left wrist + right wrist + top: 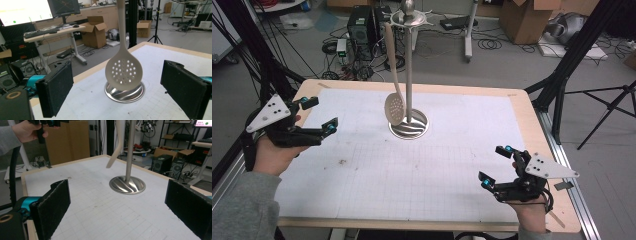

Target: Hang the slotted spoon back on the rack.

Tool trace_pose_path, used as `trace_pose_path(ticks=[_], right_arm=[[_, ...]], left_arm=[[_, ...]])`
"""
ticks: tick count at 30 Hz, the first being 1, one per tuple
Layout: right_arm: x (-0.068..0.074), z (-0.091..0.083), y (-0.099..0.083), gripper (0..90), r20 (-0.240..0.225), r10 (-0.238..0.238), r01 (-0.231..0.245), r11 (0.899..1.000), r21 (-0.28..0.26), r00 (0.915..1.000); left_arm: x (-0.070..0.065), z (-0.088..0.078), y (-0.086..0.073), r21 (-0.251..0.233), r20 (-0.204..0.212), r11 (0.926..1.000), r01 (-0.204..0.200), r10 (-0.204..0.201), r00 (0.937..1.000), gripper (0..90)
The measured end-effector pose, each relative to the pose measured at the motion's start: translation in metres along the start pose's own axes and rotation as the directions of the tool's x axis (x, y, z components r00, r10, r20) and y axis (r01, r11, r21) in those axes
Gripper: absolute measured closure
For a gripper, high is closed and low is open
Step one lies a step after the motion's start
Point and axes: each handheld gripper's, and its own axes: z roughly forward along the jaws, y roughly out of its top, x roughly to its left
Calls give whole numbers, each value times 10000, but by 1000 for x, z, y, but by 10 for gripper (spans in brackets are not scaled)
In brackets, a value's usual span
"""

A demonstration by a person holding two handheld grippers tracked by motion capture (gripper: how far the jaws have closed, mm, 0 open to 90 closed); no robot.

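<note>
Left gripper — jaws spread wide, nothing between them, held up above the table's left edge and aimed at the stand. Its pads are black and rough, foam-like, good for friction. In the left gripper view the spread jaws frame the slotted spoon's bowl, which sits well ahead of them, not touching.

Right gripper — also wide open and empty, low over the near right part of the table, well apart from the stand.

Slotted spoon — pale cream, hangs by its handle top from the ring at the head of the stand. Bowl points down, perforated, hovering just above the round steel base without clearly resting on it. Handle is long, thin, gently curved, and runs close beside the upright pole.

Handling, as a judgement: it looks like moulded plastic or nylon — light, fairly stiff, with a little flex along the handle. Smooth surface, possibly slick, though the rough pads should hold. Not fragile. Free-hanging, so it will likely swing when touched.

Where to take hold: the handle just above the bowl, jaws closing across its narrow width. The bowl is broad and curved, a poorer seat. The pole stands close behind the handle, so approach from the open side. Lifting upward should clear the hook; how the handle end is caught there is too small to tell.
</note>
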Motion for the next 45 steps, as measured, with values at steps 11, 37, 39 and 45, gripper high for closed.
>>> trace_pose_path(ticks=[11, 37, 39, 45], right_arm=[[2, 6, 2, 50, -136, -71, 71, 10000, 21, 9999], [5, 19, 2, 50, -272, -172, 175, 9998, 120, 9995], [5, 18, 2, 49, -271, -181, 184, 9998, 114, 9995], [4, 17, 2, 50, -227, -196, 198, 9997, 105, 9996]], left_arm=[[-7, -25, -39, 259, -868, 9995, 154, -131, 9961, 114], [-53, -75, -86, -77, -1488, 9996, 283, -291, 9884, 113], [-53, -79, -89, -68, -1590, 9995, 316, -322, 9867, 113], [-49, -92, -93, -5, -1804, 9991, 413, -407, 9827, 113]])
